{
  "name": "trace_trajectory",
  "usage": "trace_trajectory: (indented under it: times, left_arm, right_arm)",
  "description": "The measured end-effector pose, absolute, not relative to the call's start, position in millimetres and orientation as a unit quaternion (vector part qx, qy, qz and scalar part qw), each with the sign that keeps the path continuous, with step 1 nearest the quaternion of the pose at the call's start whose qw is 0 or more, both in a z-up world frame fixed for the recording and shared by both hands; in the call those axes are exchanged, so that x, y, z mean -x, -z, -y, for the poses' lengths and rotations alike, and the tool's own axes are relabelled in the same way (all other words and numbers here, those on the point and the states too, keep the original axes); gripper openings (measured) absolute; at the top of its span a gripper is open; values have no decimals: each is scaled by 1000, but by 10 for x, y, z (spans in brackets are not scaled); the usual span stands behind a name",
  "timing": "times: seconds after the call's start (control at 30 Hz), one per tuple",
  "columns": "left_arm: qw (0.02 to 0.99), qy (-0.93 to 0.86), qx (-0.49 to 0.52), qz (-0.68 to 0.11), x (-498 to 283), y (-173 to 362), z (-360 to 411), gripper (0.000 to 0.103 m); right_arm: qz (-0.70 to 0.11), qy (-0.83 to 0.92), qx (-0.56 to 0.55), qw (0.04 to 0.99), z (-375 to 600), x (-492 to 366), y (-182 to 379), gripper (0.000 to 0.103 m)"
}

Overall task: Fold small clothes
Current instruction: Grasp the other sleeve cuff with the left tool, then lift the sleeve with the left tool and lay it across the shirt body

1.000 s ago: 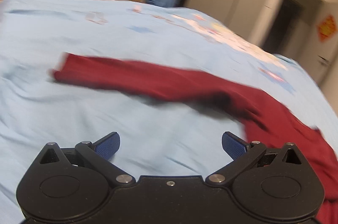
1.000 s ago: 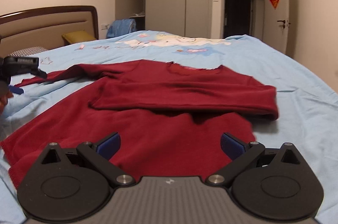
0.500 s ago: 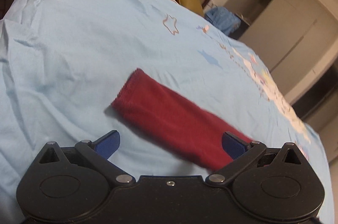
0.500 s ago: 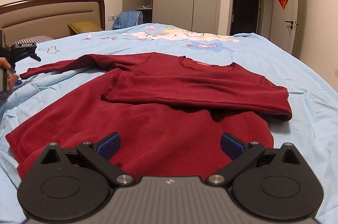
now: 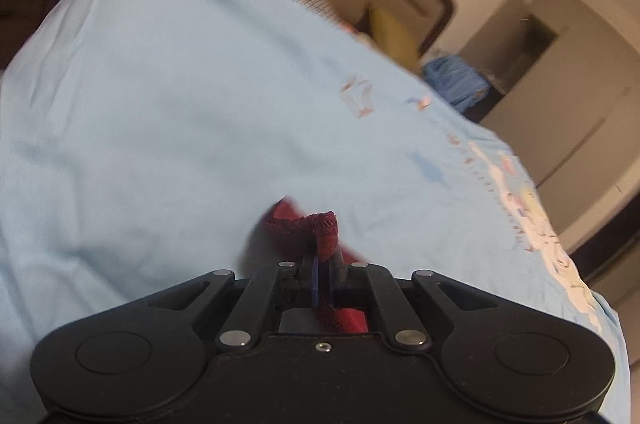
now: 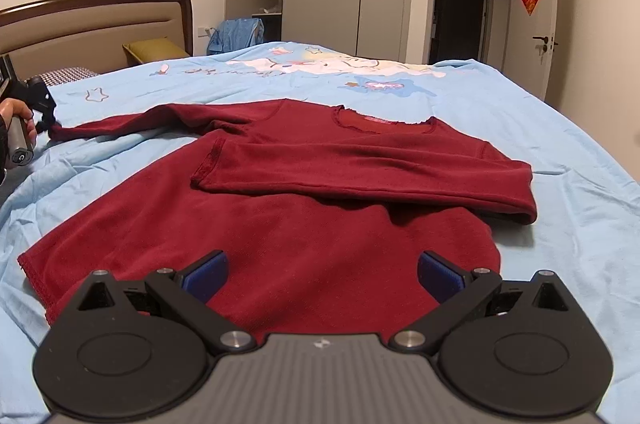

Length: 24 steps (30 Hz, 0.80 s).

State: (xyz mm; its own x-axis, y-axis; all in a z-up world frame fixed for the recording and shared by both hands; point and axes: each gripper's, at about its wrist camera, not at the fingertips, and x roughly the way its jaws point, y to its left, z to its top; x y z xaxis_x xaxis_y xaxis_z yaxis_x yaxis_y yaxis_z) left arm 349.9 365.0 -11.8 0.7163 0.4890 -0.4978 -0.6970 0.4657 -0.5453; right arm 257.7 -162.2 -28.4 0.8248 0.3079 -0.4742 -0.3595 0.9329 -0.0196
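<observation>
Left gripper [image 5: 325,266] now clamped on sleeve cuff [image 5: 316,228], right gripper [image 6: 322,274] jaws apart, hovering above red shirt [image 6: 280,236]

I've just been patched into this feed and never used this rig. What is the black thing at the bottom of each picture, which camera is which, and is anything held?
Each black shape is a hand-held gripper; a camera on it looks forward along its two blue-padded fingers. In the left wrist view, the left gripper is shut on the sleeve cuff of a dark red long-sleeved top. In the right wrist view, the right gripper is open and holds nothing, low above the top's hem. The top lies on a light blue bed sheet, its other sleeve folded across the chest. A hand at the far left holds the left gripper.
</observation>
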Motion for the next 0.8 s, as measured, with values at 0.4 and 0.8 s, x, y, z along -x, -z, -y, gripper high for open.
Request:
trace_trajectory:
  times: [0.4,0.8]
  left_arm:
    - [977,-156,144,2,-3996,-1309,-2395,3]
    - [993,110,37,-28,-4353,-1246,-375,3]
  right_arm:
    - [-226,-158,27,961,1815,-2492,210,103]
    - [-220,-102,-9,970,2286,-2446,200,103]
